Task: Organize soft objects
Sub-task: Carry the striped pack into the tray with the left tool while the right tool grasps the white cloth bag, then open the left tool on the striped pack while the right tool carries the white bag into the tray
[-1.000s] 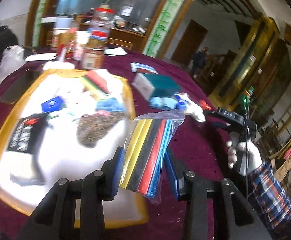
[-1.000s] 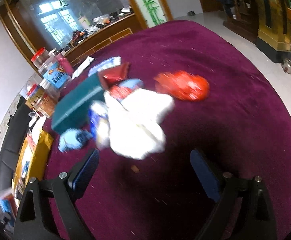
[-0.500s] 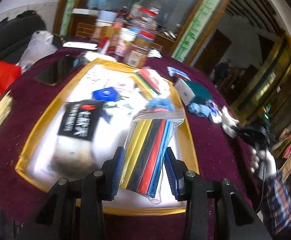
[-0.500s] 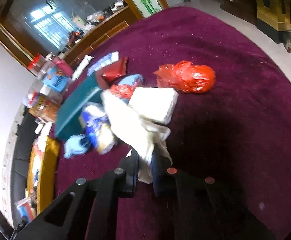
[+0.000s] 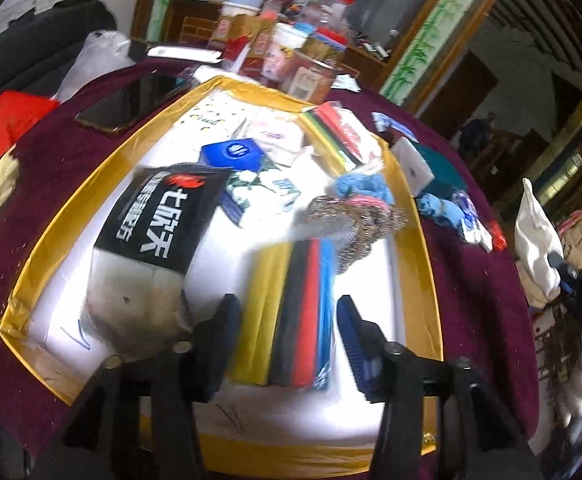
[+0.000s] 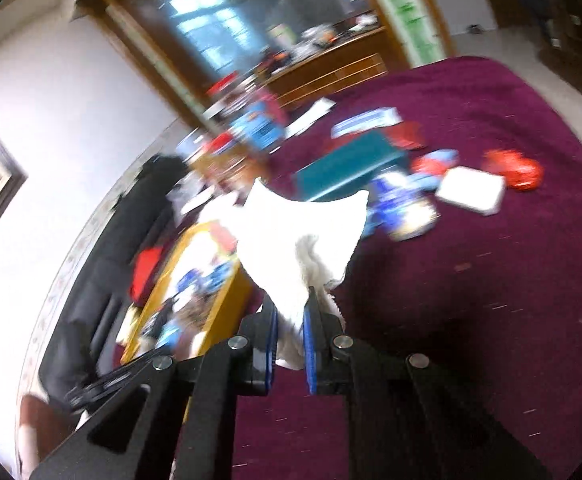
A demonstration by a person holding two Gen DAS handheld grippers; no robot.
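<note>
White cloth [image 6: 299, 236], blurred, half hidden

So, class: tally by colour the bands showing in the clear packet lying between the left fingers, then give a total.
yellow band: 1
black band: 1
red band: 1
blue band: 1
Total: 4

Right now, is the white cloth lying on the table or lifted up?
Lifted up. The right gripper is shut on the white cloth, which hangs clear of the purple table.
</note>
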